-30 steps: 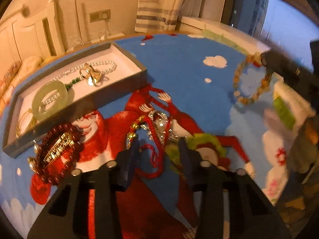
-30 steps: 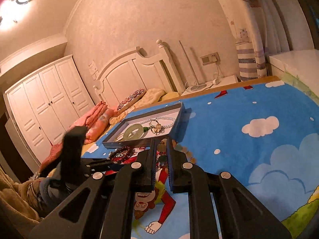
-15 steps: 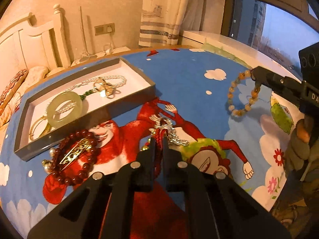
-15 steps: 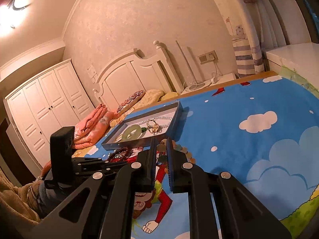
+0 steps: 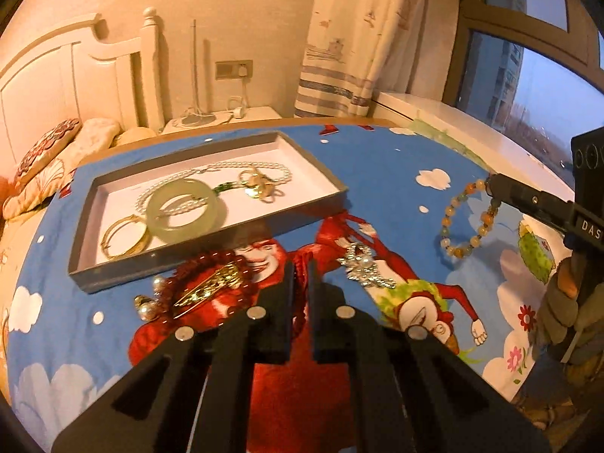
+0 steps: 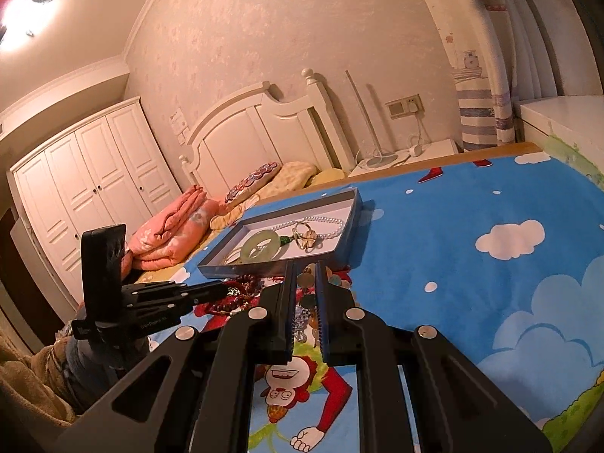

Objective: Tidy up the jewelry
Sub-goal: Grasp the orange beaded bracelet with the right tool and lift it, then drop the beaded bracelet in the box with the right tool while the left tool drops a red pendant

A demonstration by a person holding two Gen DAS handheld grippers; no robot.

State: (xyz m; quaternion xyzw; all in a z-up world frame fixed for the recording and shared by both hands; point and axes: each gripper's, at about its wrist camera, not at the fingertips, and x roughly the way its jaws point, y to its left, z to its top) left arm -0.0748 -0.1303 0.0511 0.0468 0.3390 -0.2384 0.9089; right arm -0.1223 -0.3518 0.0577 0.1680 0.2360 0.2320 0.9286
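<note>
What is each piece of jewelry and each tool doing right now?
Left gripper: shut on red string.
Right gripper: shut on amber bead bracelet, hanging above the cloth.
Tray: open, holding green ring, pearl necklace, gold bangle.
Silver brooch: lying on cloth.

Warm dim light, ceiling lamp (image 6: 22, 11) glare, fisheye-warped edges

Left tool (image 5: 301, 264) prob. pinching red beads (image 5: 300, 270).

Your tray (image 5: 324, 204) lies behind the beaded bracelet (image 5: 211, 287), with the crystal piece (image 5: 366, 268) to its right; the ring (image 5: 183, 211) rests in the tray.
</note>
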